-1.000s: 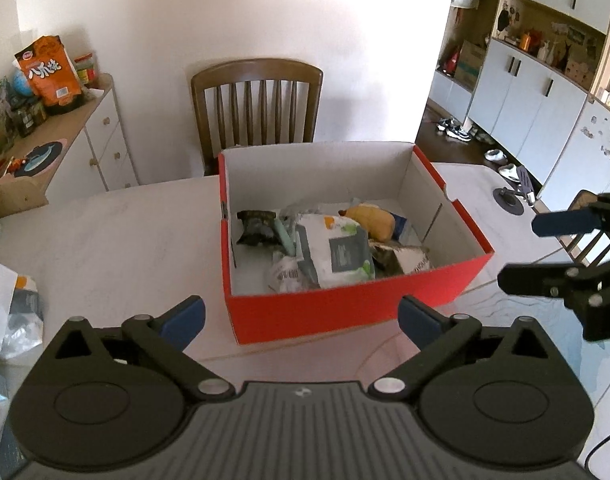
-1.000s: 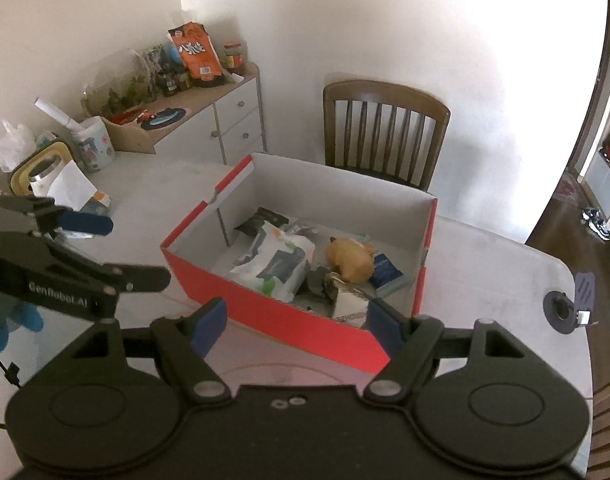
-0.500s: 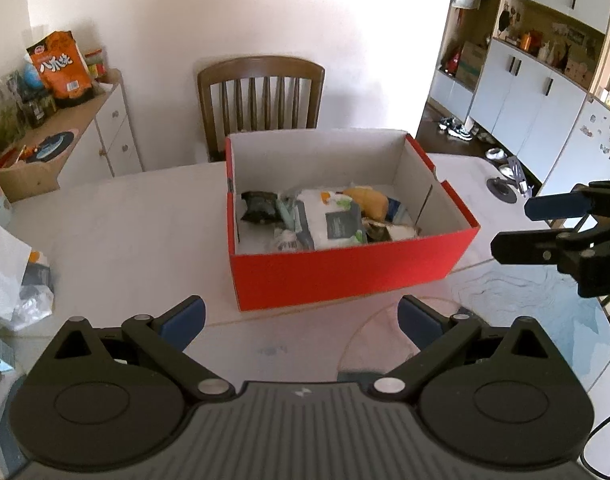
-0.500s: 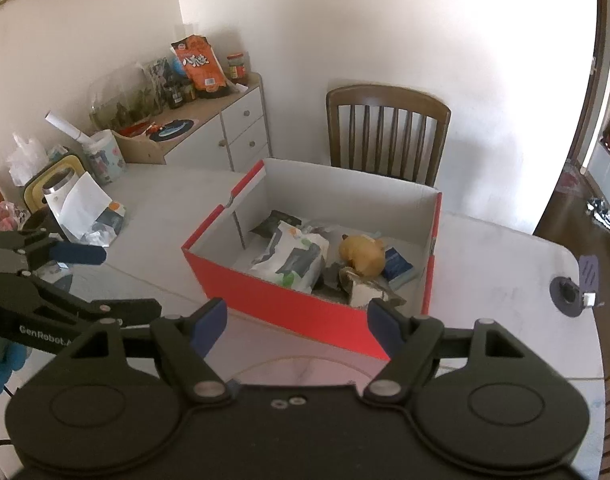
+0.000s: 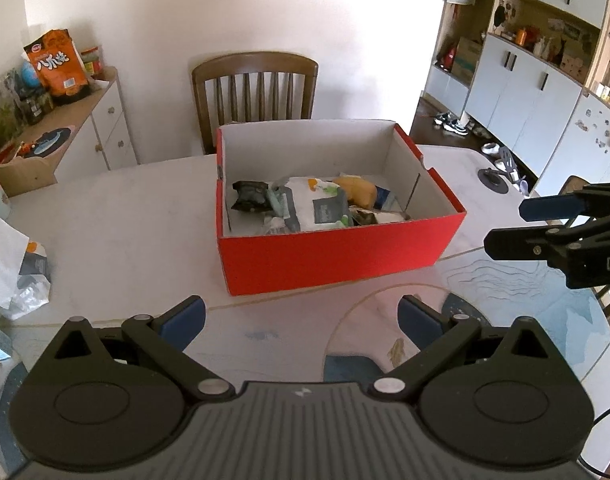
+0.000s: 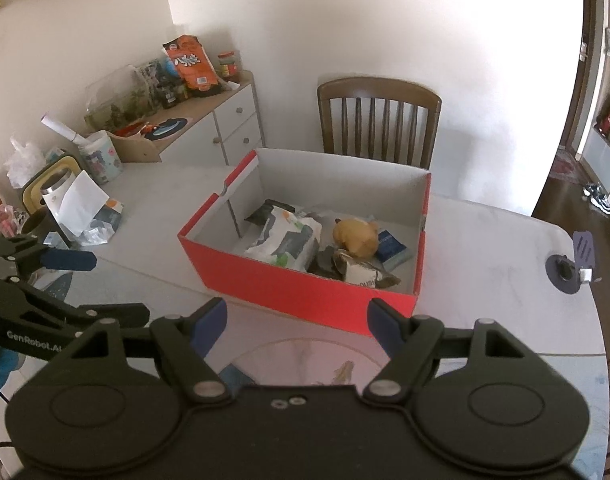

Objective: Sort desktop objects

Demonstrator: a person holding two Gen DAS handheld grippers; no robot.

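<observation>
The red box (image 5: 337, 256) sits mid-table at twelve o'clock from both tongs, already filled with packets and what looks like a yellow plush toy (image 6: 355, 236). The left gripper (image 5: 301, 316) and right gripper (image 6: 297, 316) hang released and empty, short of it, probably because sorting is finished.

The left gripper (image 5: 301, 318) and the right gripper (image 6: 297, 322) are held side by side, both tilted downward, jaws spread wide, with nothing gripped between the blue pads.
</observation>
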